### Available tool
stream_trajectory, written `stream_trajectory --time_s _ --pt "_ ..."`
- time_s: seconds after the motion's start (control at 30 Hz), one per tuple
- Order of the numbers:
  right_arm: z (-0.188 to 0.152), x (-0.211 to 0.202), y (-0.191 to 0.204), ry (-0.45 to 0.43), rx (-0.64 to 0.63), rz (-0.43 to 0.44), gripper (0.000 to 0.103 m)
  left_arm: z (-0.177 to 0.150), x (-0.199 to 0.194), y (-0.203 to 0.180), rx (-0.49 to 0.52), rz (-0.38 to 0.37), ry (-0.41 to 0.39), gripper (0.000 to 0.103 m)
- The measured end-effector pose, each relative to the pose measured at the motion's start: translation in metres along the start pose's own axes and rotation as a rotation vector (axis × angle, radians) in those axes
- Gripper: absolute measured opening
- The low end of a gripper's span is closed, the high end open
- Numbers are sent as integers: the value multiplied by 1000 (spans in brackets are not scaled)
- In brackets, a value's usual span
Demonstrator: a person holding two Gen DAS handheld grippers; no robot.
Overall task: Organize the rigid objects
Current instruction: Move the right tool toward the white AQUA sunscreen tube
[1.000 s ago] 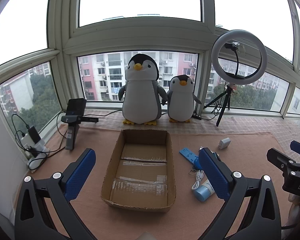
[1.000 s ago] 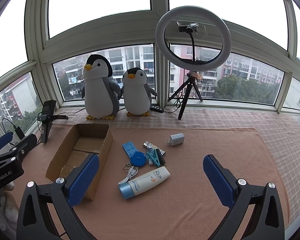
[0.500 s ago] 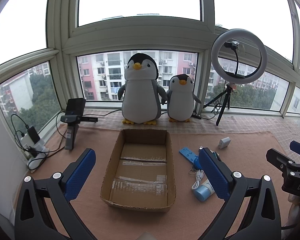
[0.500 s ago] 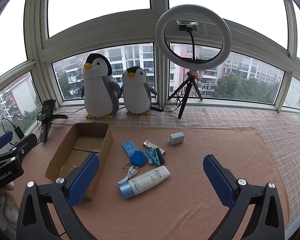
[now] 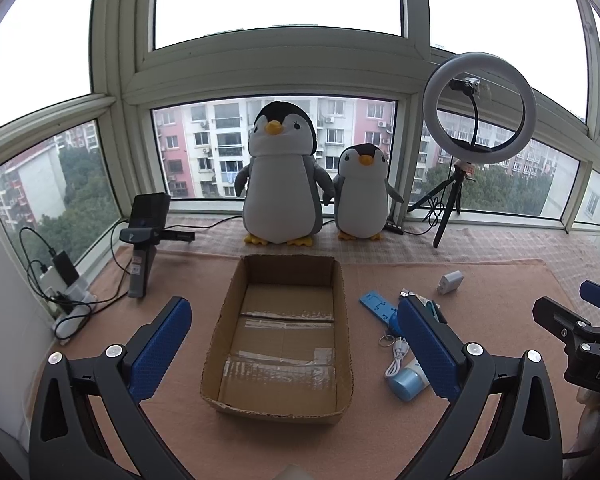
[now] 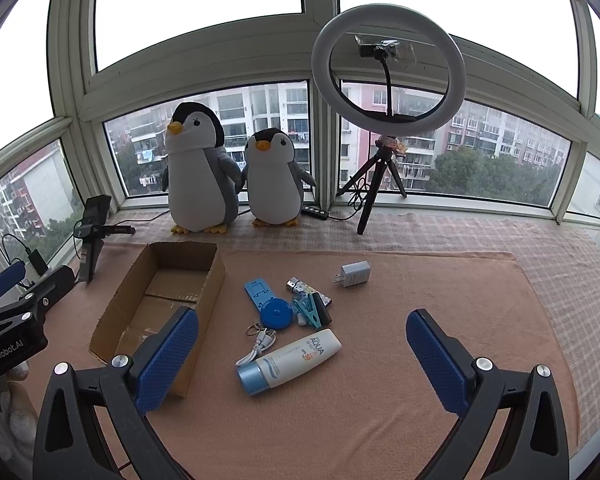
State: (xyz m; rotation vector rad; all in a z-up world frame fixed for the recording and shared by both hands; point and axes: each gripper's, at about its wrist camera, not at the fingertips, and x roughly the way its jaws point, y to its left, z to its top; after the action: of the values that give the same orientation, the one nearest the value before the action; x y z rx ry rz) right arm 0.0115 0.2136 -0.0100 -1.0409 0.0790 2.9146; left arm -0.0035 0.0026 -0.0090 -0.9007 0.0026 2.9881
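While the left gripper [image 5: 292, 344] hangs released over the empty box [image 5: 282, 336], nothing is packed. From the right wrist, the right gripper [image 6: 302, 354] is likewise released; the tube [image 6: 290, 360] lies just beyond its jaws, long axis running near-left to far-right, nearer this hand.

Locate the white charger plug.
In the right wrist view, the white charger plug lies alone on the pink mat, right of the lighter and in front of the ring-light tripod.

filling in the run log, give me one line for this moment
phase: pre-grasp | left gripper: open, over cardboard box | right gripper: open, above sunscreen tube | box: empty
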Motion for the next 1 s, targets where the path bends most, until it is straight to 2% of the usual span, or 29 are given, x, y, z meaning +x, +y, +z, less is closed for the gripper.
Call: stream_trajectory --time_s 0.27,0.53,0.77,1.0 --pt "2 7 -3 20 3 -5 103 -1 9 3 0 7 26 102" --pt "0 20 -9 49 16 -2 103 -10 32 24 -20 57 85 102" --pt "-6 38 -16 92 33 -9 103 -28 64 49 -50 107 177 102" --pt "-17 65 -29 173 68 -16 103 -52 103 70 -65 152 277 100"
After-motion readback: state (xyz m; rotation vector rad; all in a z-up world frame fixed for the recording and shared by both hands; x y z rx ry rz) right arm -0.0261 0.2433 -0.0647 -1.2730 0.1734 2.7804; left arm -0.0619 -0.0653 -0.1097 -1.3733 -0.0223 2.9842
